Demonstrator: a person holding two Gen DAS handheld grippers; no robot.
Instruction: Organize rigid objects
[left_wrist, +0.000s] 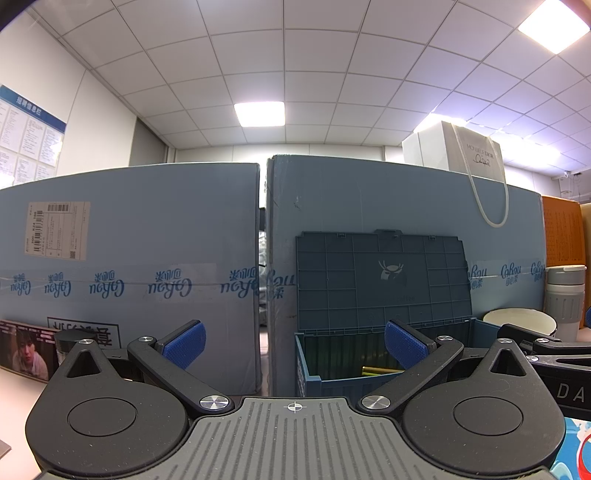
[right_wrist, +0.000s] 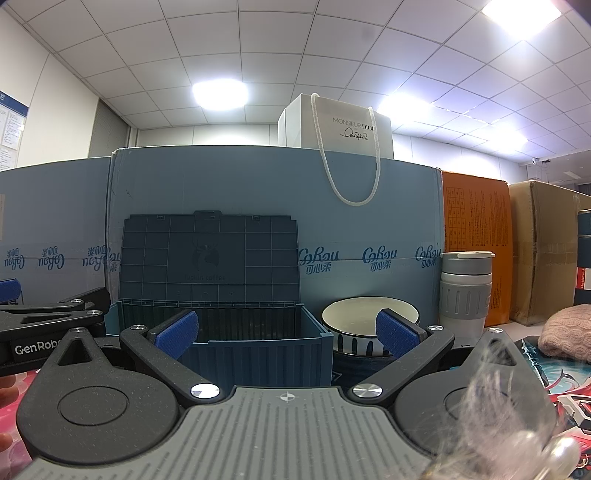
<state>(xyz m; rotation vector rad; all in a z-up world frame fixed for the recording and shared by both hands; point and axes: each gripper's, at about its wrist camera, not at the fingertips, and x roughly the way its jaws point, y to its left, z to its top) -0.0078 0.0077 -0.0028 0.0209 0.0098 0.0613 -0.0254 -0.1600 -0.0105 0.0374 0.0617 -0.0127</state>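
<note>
A blue plastic storage box (left_wrist: 343, 384) (right_wrist: 258, 356) stands open, its ribbed lid (left_wrist: 384, 277) (right_wrist: 208, 254) leaning back against a blue carton. A yellowish object (left_wrist: 378, 371) lies inside it. A white bowl with a dark striped wall (right_wrist: 369, 326) (left_wrist: 519, 321) sits right of the box. A grey and white travel mug (right_wrist: 466, 291) (left_wrist: 565, 299) stands further right. My left gripper (left_wrist: 293, 345) is open and empty, facing the box's left part. My right gripper (right_wrist: 286, 332) is open and empty, facing the box and bowl.
Big blue cartons (left_wrist: 129, 258) (right_wrist: 369, 229) form a wall behind. A white paper bag (right_wrist: 334, 123) sits on top. Orange (right_wrist: 476, 251) and brown (right_wrist: 543, 251) cartons stand at right, with a pink knitted thing (right_wrist: 569, 332). A photo card (left_wrist: 24, 349) and dark jar (left_wrist: 70, 345) stand left.
</note>
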